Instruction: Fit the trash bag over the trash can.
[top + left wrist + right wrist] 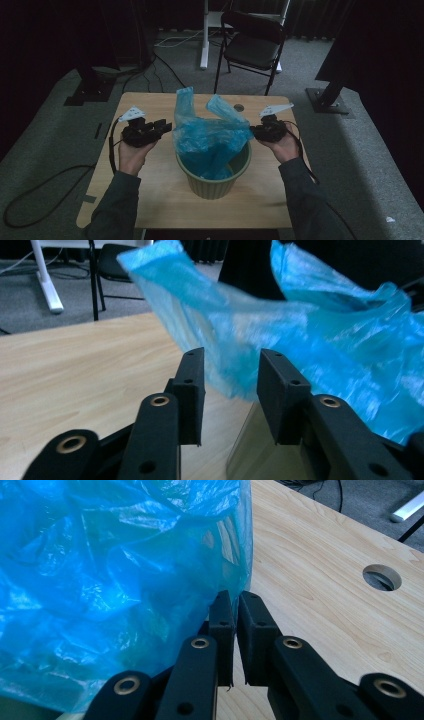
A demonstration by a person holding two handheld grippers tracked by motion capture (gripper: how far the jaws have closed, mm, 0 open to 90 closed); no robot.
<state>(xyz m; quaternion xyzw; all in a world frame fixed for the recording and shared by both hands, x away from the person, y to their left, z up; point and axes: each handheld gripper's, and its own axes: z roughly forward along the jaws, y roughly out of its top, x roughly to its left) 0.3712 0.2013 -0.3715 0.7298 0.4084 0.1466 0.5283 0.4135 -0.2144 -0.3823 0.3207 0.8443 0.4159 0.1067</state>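
No readable text, labels, brands or numbers anywhere. Nothing printed on the blue plastic bag point(210, 137), the green ribbed bin point(214, 177), the wooden table point(150, 190) or the black jaws in either gripper view. Grey plates on top of the grippers blank. Chair point(252, 42) at the back unmarked. High view dim, so any small print there too dark to make out.
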